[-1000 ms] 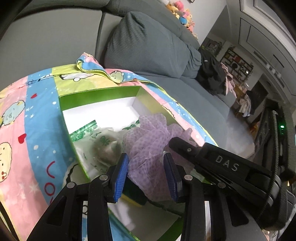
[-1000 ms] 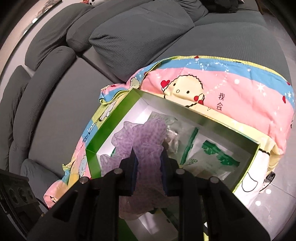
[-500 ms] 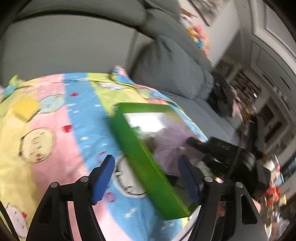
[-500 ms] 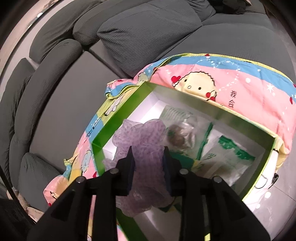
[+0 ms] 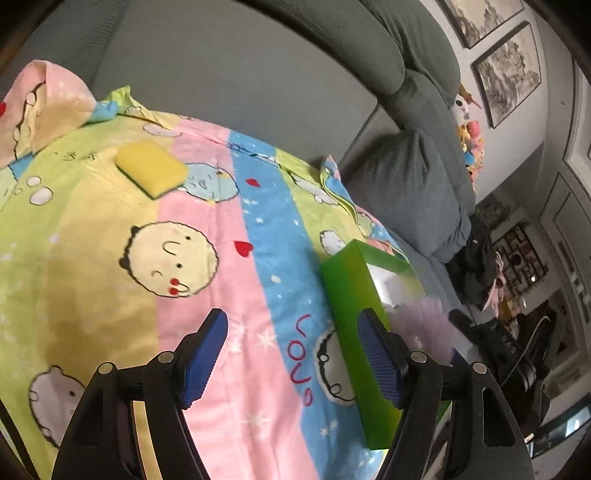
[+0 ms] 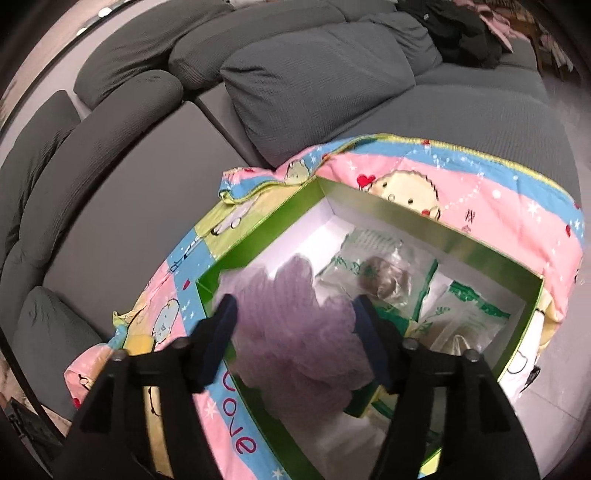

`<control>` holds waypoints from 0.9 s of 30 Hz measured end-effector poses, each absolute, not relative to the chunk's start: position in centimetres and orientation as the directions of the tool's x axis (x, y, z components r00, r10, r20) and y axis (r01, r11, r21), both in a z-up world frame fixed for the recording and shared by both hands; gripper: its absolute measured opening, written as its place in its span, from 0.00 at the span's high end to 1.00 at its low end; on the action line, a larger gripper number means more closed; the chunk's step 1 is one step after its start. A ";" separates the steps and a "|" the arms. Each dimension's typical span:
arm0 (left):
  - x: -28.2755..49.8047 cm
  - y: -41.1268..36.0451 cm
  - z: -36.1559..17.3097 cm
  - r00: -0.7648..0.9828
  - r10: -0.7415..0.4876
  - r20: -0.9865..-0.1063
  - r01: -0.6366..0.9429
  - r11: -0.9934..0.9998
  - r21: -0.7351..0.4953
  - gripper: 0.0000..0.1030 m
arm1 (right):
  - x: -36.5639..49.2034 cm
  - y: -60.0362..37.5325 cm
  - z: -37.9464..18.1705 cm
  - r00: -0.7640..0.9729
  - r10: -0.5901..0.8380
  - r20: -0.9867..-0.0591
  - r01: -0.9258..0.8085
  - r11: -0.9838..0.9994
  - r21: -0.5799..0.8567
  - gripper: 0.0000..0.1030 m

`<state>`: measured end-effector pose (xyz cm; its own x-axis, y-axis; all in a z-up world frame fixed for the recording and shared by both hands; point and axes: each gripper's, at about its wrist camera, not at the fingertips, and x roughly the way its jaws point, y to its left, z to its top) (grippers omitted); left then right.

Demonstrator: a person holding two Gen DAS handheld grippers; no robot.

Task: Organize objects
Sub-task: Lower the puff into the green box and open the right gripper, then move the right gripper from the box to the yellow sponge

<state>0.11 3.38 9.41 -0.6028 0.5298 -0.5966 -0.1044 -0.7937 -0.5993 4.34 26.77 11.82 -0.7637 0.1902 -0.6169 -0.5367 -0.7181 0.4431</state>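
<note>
Over the cartoon-print blanket (image 5: 110,325) my left gripper (image 5: 291,354) stands open with nothing between its blue pads. A yellow sponge (image 5: 151,171) lies on the blanket further away, to the upper left. The green box (image 5: 351,314) is at the right, with the purple bath pouf (image 5: 424,317) showing over its wall. In the right wrist view my right gripper (image 6: 293,339) hangs over the green box (image 6: 258,236) and its jaws are opening. The blurred purple pouf (image 6: 295,332) lies loose between them inside the box, beside clear packets with green print (image 6: 469,310).
The blanket lies on a grey sofa (image 6: 147,206) with large back cushions (image 6: 314,74). Dark clothes (image 6: 454,29) are piled at the far end of the seat. Framed pictures (image 5: 506,66) hang on the wall and soft toys (image 5: 465,122) sit on the sofa's back.
My left gripper opened and swung left, away from the box, bringing the yellow sponge into view. My right gripper opened wide, letting go of the purple pouf, and drew back a little.
</note>
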 end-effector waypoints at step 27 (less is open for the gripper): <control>-0.1 -6.0 9.1 -0.677 0.250 -0.693 0.164 -0.866 -0.472 0.29 | -0.2 14.1 16.8 -0.810 0.037 -0.586 -0.235 -0.935 0.266 0.06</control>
